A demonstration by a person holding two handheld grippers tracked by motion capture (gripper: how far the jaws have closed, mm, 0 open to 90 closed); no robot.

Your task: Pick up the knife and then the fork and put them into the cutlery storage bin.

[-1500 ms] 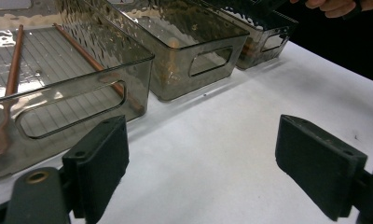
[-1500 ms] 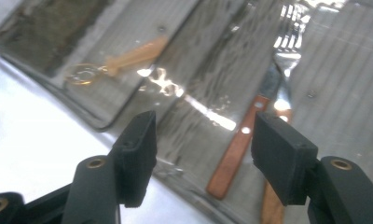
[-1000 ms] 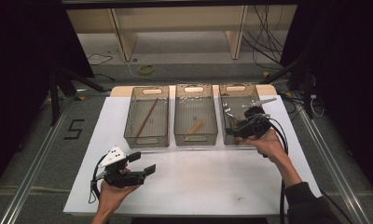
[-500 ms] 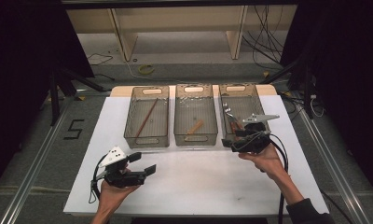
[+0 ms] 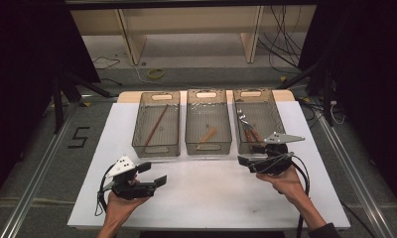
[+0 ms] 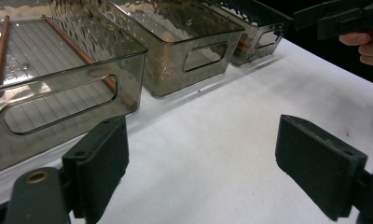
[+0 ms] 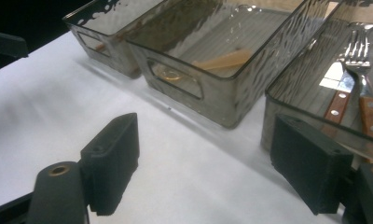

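While the right gripper (image 5: pixel 249 162) has just been opening its fingers (nothing between them) beside the right bin (image 5: pixel 276 111), the left gripper (image 5: pixel 154 174), wide open and empty, waits low left; sorting looks done.

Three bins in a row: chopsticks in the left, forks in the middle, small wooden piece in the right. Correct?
Two swapped. The forks lie in the right bin, and the small wooden piece in the middle bin, as the high view shows. Chopsticks in the left bin is right.
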